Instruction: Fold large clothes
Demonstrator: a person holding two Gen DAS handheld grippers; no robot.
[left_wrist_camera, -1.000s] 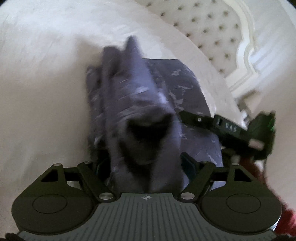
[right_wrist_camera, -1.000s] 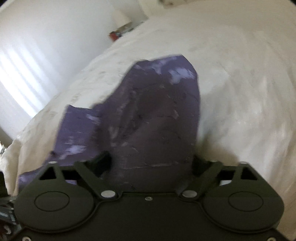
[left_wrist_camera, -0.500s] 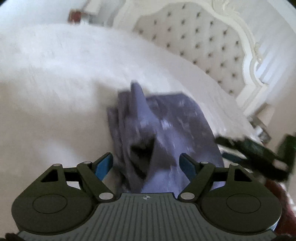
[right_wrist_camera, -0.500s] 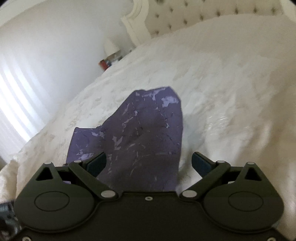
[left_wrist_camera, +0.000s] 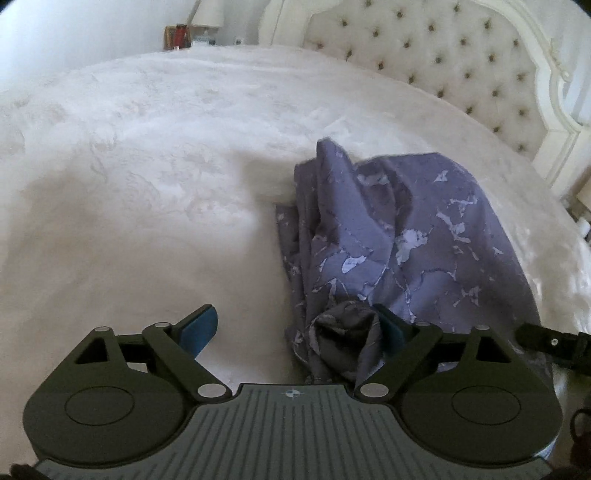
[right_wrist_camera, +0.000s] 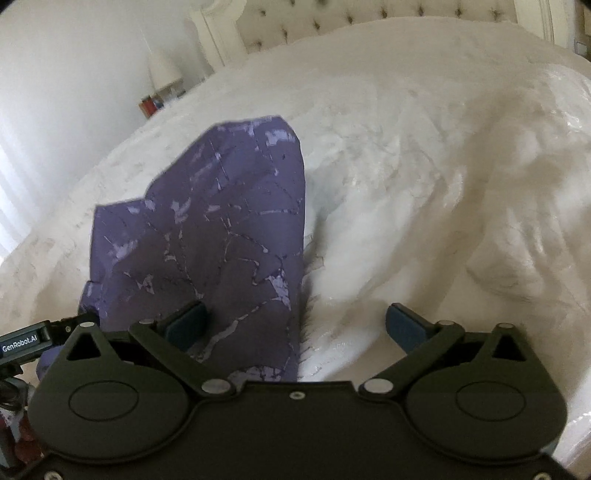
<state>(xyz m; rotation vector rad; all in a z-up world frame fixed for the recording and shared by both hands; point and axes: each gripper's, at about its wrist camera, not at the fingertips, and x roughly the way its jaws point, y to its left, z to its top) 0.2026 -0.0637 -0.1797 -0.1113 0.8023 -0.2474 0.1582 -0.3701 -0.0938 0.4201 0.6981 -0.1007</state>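
A purple garment (left_wrist_camera: 406,236) with pale marbled marks lies in a loose heap on the white bed cover (left_wrist_camera: 147,184). My left gripper (left_wrist_camera: 295,321) hangs over its near end, and its jaws are opening. A dark bunch of the cloth rests against the right pad (left_wrist_camera: 391,328); the left pad is far from it. In the right wrist view the garment (right_wrist_camera: 207,229) lies flatter. My right gripper (right_wrist_camera: 295,317) is over its near right edge, jaws opening wide. The cloth passes by the left pad (right_wrist_camera: 186,325), and neither pad presses on it.
The fluffy bed cover (right_wrist_camera: 424,184) spreads all around, rumpled on the right. A tufted headboard (left_wrist_camera: 443,55) stands behind. A lamp (right_wrist_camera: 162,70) and small items sit on a nightstand (left_wrist_camera: 181,35). The other gripper's body shows at an edge (right_wrist_camera: 26,341).
Both grippers' jaws have spread and let the cloth go. The raised fold has dropped onto the bed. Both views have tipped up and drawn back, showing more of the bed and headboard.
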